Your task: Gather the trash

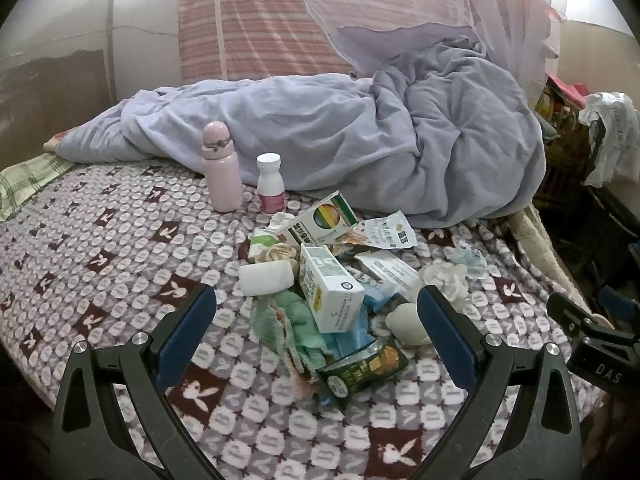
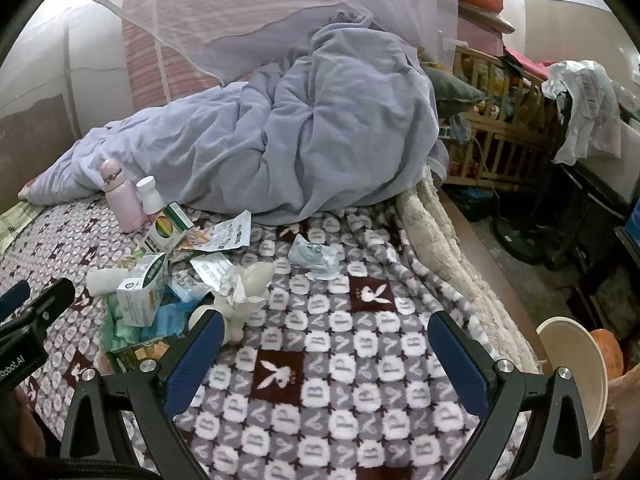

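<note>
A pile of trash lies on the patterned blanket (image 1: 100, 248): a white-green carton (image 1: 330, 288), a rainbow-print box (image 1: 320, 220), a green snack wrapper (image 1: 360, 368), crumpled tissues (image 1: 444, 276), a torn white wrapper (image 1: 384, 232) and green-blue cloth scraps (image 1: 296, 320). My left gripper (image 1: 316, 320) is open and empty, its jaws wide on either side of the pile's near part. My right gripper (image 2: 326, 344) is open and empty over bare blanket, to the right of the pile (image 2: 144, 288). A crumpled clear wrapper (image 2: 314, 258) lies apart from the pile.
A pink flask (image 1: 220, 168) and a white pill bottle (image 1: 271, 184) stand behind the pile. A lavender duvet (image 1: 360, 136) is heaped at the back. A white bowl-like rim (image 2: 576, 364) sits off the bed's right edge, with cluttered furniture (image 2: 520, 120) beyond.
</note>
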{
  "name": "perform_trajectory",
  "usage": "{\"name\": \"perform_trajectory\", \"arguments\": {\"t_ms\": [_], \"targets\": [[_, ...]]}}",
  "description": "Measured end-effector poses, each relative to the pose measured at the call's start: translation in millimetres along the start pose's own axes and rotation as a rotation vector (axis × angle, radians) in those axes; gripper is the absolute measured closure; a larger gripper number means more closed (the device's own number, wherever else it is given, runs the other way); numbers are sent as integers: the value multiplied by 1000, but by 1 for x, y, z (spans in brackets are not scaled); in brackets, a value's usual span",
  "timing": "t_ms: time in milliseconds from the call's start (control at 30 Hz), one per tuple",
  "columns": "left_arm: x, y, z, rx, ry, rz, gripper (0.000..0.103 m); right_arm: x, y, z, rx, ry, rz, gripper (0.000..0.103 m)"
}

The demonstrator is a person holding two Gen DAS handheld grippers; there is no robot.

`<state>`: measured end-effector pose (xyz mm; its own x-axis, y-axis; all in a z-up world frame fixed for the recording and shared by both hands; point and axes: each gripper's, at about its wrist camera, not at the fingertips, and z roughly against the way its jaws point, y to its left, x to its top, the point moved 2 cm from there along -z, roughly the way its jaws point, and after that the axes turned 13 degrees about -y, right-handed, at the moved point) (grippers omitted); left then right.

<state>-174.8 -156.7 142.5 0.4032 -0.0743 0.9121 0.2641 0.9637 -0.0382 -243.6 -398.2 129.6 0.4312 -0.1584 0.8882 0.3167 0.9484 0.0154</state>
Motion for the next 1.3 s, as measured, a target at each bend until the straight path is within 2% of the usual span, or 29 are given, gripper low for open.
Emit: {"name": "perform_trajectory", "arguments": {"t_ms": [633, 1300], "targets": [[-3, 5, -6, 10, 28, 24, 3, -2, 4, -5, 10, 13, 6, 2], [-9, 13, -10, 21, 45, 4, 3, -8, 3, -12, 35, 46, -15, 2]]}}
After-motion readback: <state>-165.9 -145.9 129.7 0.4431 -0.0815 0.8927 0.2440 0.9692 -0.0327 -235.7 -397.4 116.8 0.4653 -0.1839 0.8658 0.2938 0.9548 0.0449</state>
